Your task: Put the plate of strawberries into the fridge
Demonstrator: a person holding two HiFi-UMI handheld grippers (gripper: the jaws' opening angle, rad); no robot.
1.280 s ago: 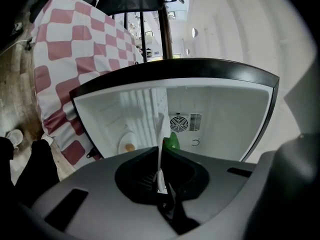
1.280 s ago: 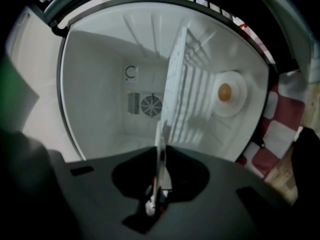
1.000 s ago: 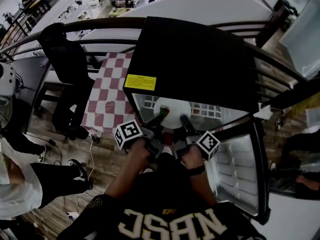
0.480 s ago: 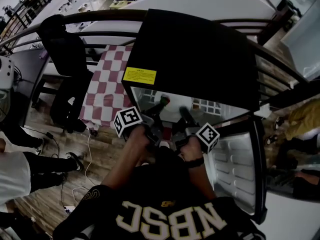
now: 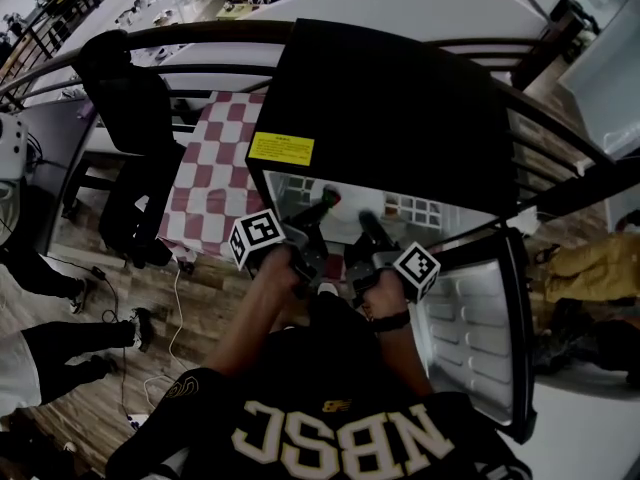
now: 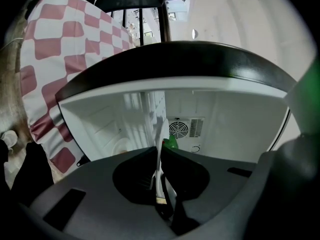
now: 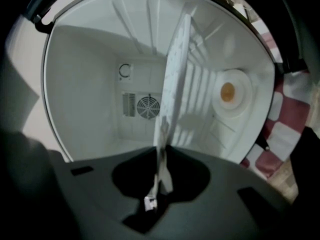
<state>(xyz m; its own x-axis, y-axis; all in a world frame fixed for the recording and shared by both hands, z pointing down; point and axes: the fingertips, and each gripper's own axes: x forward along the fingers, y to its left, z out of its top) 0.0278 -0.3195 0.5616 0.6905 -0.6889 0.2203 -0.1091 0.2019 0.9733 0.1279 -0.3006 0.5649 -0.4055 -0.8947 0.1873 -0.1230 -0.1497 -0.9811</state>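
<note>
The left gripper is clamped on one edge of the plate and the right gripper on the opposite edge. The plate is carried between them at the open front of the fridge, with a strawberry just showing. The insertion step looks under way. The next move calls for keeping the plate level, reaching further in, setting it on the fridge floor, then letting go.

Dim, fisheye-warped frames; bright fridge interior
</note>
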